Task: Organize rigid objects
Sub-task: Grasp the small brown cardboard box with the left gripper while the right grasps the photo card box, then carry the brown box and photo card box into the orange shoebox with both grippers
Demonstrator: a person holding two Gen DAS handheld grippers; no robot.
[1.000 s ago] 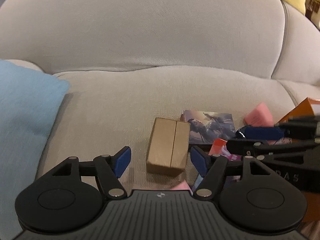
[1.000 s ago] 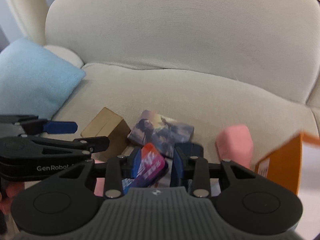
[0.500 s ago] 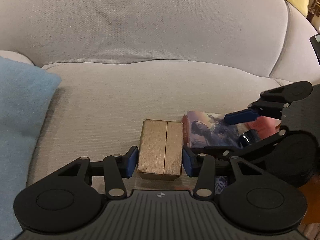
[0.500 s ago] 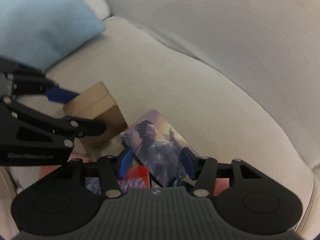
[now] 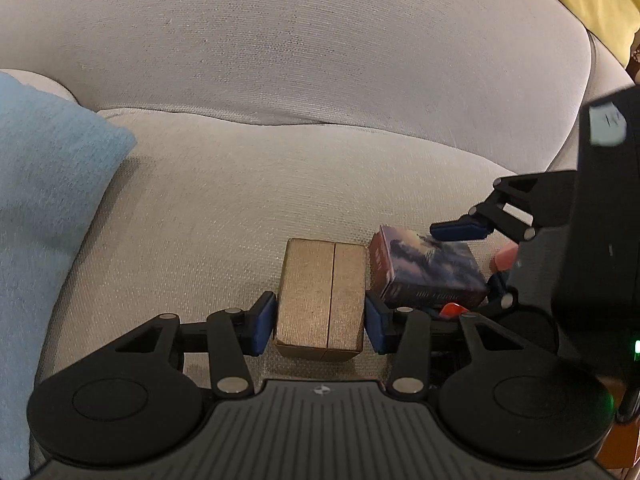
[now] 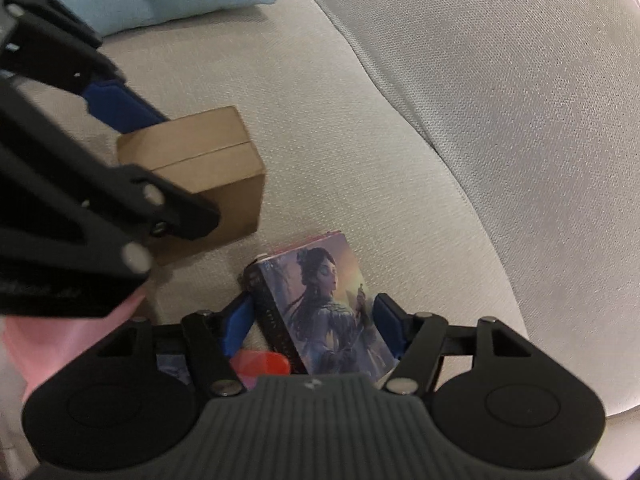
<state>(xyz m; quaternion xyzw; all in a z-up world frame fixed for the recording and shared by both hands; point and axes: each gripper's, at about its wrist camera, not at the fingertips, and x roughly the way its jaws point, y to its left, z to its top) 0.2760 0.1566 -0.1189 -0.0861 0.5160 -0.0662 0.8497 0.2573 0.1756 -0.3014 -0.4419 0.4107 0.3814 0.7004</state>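
A beige sofa seat [image 5: 224, 208] carries everything, with a blue cushion [image 5: 48, 184] at its left. The left gripper [image 5: 320, 324] has its jaws pressed on both sides of the brown cardboard box [image 5: 322, 292]. Only the right wrist view shows the right gripper [image 6: 312, 324], whose jaws have just been opening, straddling the illustrated box [image 6: 324, 304] just beside it; contact is unclear.

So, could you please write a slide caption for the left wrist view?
Left gripper clamps the brown cardboard box on a beige sofa.
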